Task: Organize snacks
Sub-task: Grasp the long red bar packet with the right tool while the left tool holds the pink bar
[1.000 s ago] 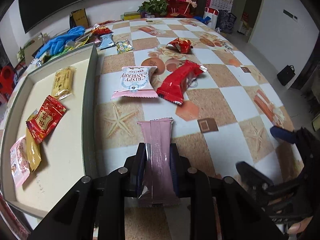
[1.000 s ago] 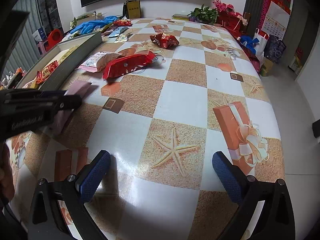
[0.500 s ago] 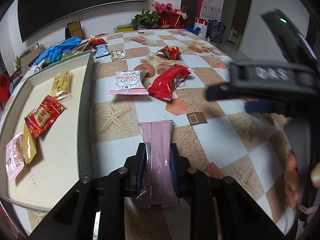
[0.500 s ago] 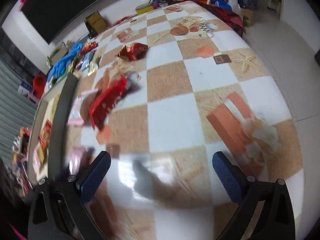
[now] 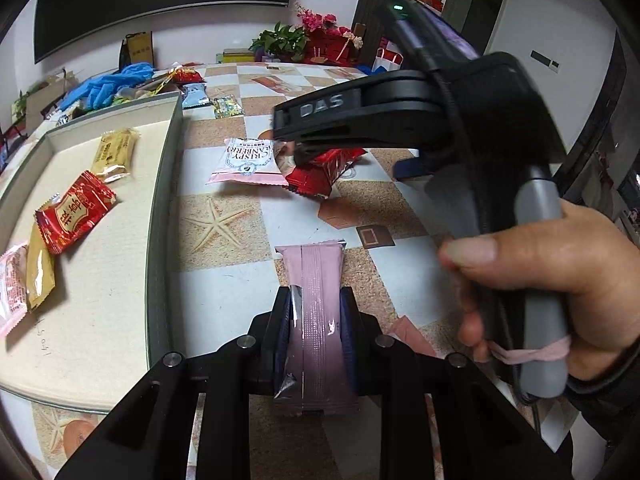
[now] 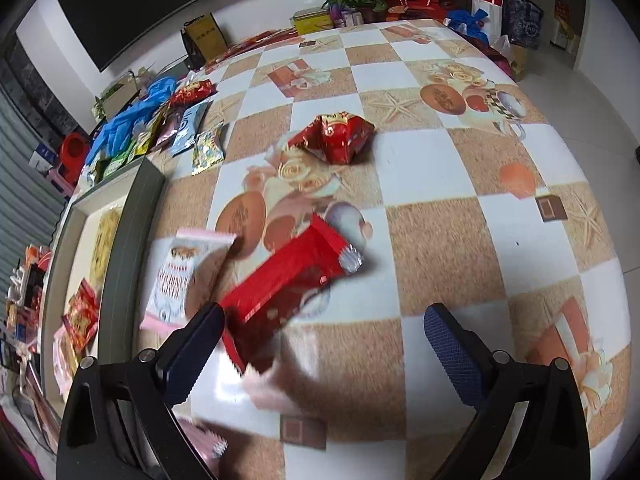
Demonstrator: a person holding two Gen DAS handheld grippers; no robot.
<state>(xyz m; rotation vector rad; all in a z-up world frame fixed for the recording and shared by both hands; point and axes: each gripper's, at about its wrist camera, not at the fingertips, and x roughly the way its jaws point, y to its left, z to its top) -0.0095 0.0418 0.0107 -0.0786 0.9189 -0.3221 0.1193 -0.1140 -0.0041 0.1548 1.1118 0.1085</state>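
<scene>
The right gripper (image 6: 326, 354), jaws apart, has swung across the checkered tablecloth toward the tray-side edge, now above the long red foil snack packet (image 6: 286, 286).

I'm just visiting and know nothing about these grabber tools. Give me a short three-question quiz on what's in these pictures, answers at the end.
1. True or false: the left gripper is shut on a pink snack bar.
2. Which lies nearest the open right gripper?
A. the long red packet
B. the crumpled red wrapper
C. the blue gloves
3. Fill in: the yellow bar and the red sachet lie inside the ____.

Key
1. True.
2. A.
3. Tray.
</scene>
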